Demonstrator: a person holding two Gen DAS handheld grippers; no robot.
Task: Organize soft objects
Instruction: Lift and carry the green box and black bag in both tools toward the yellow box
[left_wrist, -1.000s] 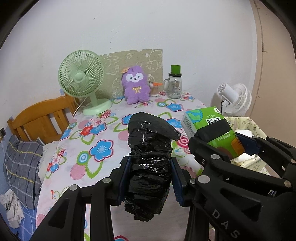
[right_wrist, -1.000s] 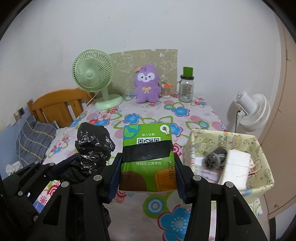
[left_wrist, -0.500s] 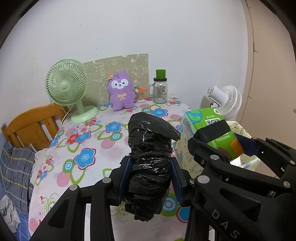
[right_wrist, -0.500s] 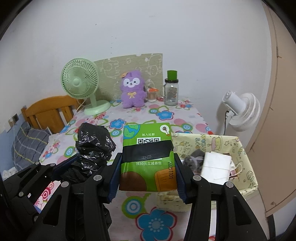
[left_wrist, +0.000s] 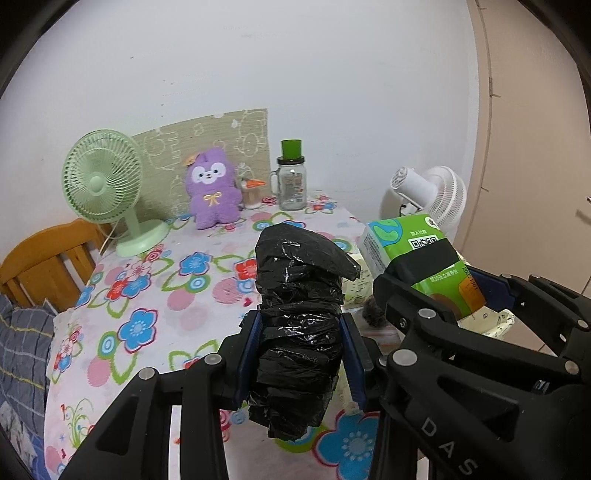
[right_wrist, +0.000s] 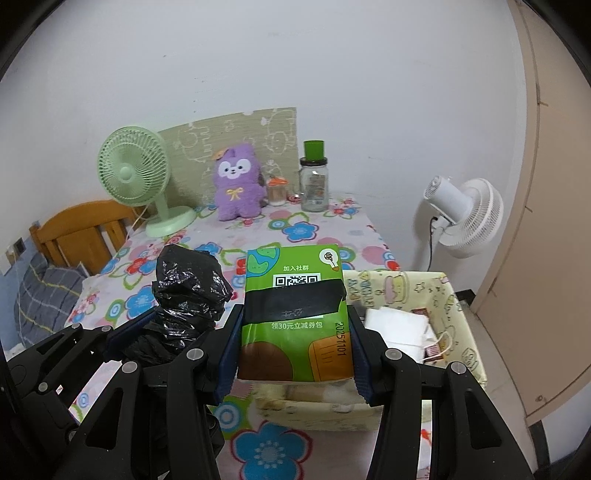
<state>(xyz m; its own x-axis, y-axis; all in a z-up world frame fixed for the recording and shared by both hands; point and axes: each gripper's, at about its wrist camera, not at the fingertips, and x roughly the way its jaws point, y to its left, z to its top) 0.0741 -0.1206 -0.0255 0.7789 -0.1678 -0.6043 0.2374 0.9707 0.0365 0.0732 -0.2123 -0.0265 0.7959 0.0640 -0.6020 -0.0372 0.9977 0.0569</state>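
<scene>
My left gripper (left_wrist: 299, 332) is shut on a crumpled black plastic bag roll (left_wrist: 299, 291), held upright over the flowered tablecloth (left_wrist: 147, 295). To its right, my right gripper (right_wrist: 294, 332) is shut on a green tissue pack (right_wrist: 295, 295) with a QR code and a black band. In the right wrist view the black roll (right_wrist: 188, 288) sits just left of the pack. A cream fabric basket (right_wrist: 458, 295) stands behind and below the green pack, at the table's right edge. White soft packs (right_wrist: 399, 325) lie inside it.
At the back of the table stand a green desk fan (right_wrist: 133, 173), a purple plush toy (right_wrist: 236, 184), a small orange-lidded pot (right_wrist: 276, 192) and a green-lidded glass jar (right_wrist: 314, 184). A white fan (right_wrist: 465, 214) and a beige door (right_wrist: 546, 221) are at the right. A wooden bed frame (right_wrist: 81, 229) is at the left.
Both grippers have moved right together with their loads. The basket now sits directly behind the green pack, and the fan and plush have slid left in view.
</scene>
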